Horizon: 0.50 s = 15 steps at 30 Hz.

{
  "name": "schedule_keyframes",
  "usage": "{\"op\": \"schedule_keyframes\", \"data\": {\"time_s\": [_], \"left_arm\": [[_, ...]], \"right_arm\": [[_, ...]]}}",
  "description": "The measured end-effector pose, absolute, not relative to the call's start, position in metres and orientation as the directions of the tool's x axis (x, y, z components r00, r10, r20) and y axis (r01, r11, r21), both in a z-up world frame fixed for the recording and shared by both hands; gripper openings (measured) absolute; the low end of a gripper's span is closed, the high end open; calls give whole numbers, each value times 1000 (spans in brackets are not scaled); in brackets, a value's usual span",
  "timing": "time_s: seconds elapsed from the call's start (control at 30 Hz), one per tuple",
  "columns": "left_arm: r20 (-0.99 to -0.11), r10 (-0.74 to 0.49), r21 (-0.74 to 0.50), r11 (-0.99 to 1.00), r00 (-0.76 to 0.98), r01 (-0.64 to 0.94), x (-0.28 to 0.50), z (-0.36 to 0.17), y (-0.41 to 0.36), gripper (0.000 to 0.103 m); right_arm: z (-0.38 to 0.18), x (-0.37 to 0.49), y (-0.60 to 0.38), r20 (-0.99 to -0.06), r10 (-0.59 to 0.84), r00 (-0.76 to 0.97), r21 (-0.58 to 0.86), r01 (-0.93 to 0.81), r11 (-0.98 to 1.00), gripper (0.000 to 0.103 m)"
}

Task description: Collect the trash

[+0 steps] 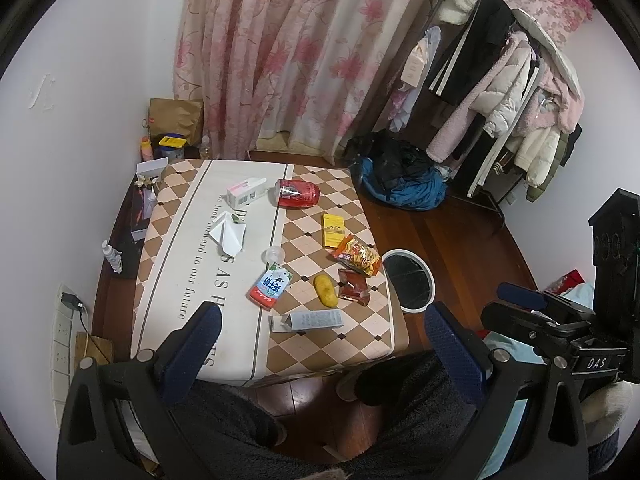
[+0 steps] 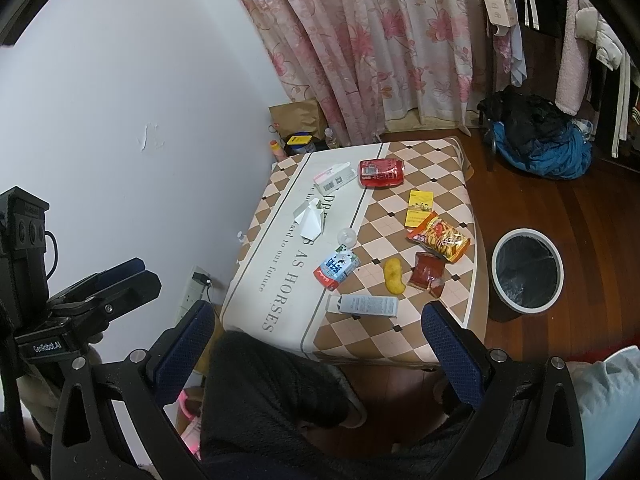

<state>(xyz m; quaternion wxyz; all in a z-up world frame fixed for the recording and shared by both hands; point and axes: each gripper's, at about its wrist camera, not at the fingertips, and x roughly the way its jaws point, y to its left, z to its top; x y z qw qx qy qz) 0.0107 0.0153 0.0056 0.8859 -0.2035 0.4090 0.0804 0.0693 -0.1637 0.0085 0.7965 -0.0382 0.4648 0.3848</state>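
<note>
Left gripper [image 1: 320, 344] gapes; red can [image 1: 298, 194] lies sideways.

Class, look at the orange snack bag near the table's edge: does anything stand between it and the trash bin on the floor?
Nothing visible does. The orange snack bag lies near the table edge facing the trash bin, with only bare tabletop and floor between. The bin's mouth is open.

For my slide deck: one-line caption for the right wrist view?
Open right gripper faces a checkered table strewn with snack trash, bin alongside.
</note>
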Motion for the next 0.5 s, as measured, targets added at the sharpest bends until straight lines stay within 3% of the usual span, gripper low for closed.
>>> {"op": "schedule_keyframes", "data": {"time_s": [0.5], "left_arm": [[-756, -25, -297, 904, 654, -309, 12, 7, 19, 103]], "right_arm": [[10, 71, -156, -769, 578, 273, 295, -651, 699, 103]]}}
